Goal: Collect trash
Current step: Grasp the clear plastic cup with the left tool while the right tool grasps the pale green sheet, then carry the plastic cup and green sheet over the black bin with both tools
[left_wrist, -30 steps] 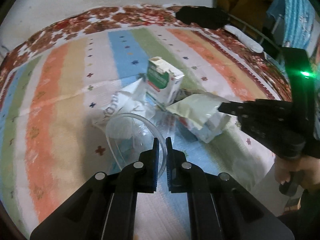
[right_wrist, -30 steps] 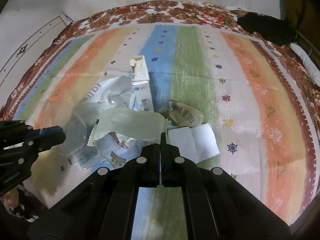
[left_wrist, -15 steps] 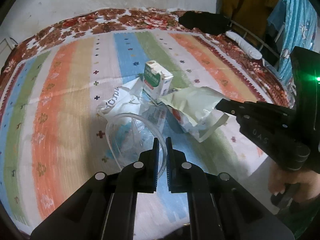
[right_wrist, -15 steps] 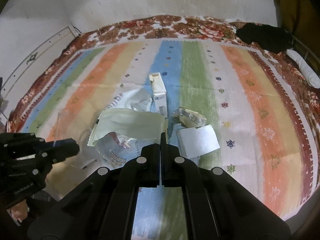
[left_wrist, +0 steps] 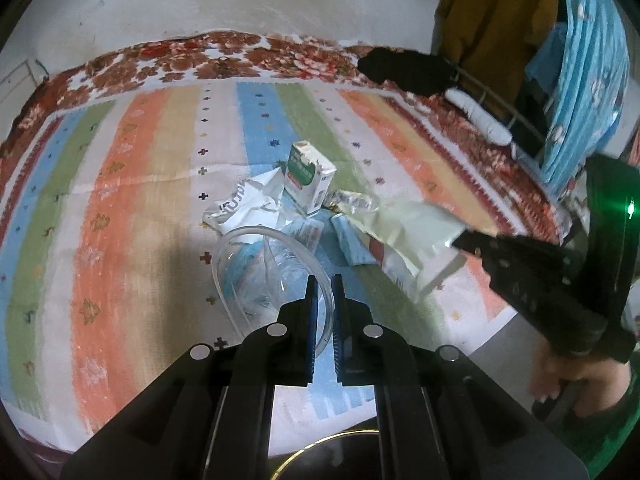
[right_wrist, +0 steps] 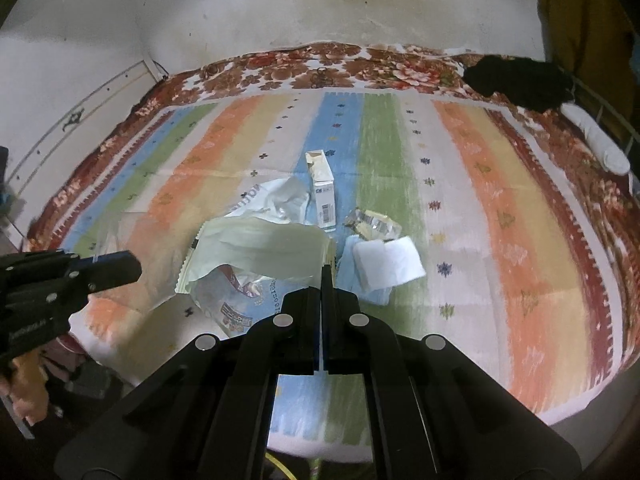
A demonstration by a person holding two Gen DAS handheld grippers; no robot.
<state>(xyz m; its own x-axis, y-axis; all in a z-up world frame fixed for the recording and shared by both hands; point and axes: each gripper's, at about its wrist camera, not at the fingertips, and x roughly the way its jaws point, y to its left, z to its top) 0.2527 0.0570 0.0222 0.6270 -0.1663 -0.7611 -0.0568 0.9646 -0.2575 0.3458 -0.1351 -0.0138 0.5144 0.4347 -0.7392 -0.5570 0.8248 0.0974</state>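
My left gripper (left_wrist: 324,280) is shut on the rim of a clear plastic cup (left_wrist: 256,276), held above the striped bedspread (left_wrist: 132,216). My right gripper (right_wrist: 325,271) is shut on the edge of a pale green wrapper (right_wrist: 260,246), and a printed piece (right_wrist: 234,306) hangs under it. In the left wrist view that wrapper (left_wrist: 412,226) hangs from the right gripper (left_wrist: 466,239). On the bed lie a small carton (right_wrist: 322,184), a white plastic bag (right_wrist: 276,200), a crumpled foil wrapper (right_wrist: 372,224) and a white tissue (right_wrist: 390,266).
A black cloth (right_wrist: 516,80) lies at the bed's far right corner, beside a metal rail with a white roll (left_wrist: 478,118). Clothes (left_wrist: 580,80) hang to the right. A dark round container rim (left_wrist: 340,446) shows below the bed's near edge.
Both grippers have risen and drawn back from the heap, carrying the cup and the green wrapper. The trash on the bed now looks smaller and farther off.
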